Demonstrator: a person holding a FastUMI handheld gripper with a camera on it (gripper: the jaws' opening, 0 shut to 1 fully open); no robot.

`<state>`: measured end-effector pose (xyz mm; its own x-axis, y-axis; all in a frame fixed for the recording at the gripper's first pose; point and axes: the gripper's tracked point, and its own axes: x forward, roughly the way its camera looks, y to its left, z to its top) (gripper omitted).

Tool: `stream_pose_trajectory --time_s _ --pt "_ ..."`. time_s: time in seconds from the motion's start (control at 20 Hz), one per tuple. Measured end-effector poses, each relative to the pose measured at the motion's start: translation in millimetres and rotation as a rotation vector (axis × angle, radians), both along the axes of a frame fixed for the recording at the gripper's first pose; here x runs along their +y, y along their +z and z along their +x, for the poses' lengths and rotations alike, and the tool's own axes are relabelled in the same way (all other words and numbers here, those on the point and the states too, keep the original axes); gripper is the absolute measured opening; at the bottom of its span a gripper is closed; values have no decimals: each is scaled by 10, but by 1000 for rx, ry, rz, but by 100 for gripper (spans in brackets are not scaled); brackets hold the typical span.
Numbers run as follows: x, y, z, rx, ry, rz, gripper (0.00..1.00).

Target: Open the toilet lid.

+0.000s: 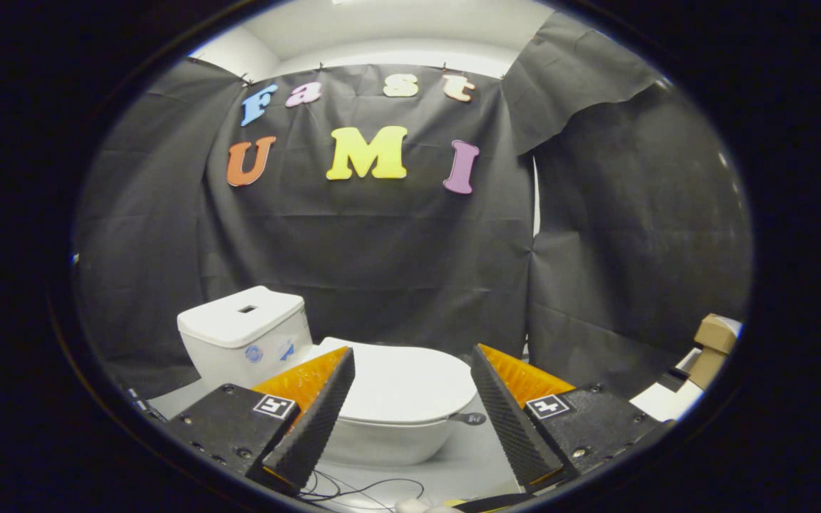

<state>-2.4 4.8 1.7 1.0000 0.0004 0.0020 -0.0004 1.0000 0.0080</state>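
A: why are the tongs (410,356) spread wide, holding nothing?

B: probably lining up. The toilet lid (403,385) sits closed at 12 o'clock, just ahead, its small tab (469,418) toward 1 o'clock, tank (243,335) at 11.

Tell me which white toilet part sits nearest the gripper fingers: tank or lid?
The closed lid, lying flat on the bowl just beyond the open gripper, seen through the gap between its fingers. The tank stands farther back, beyond the left finger, against the black cloth.
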Motion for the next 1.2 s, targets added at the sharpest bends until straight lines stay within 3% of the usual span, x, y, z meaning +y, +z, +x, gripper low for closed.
stream_pose_trajectory --time_s 0.45,0.7,1.2 --pt "-110 100 161 -10 -9 5 100" --pt "-242 303 427 -25 30 73 100" --pt "-873 222 1132 58 -11 173 100"
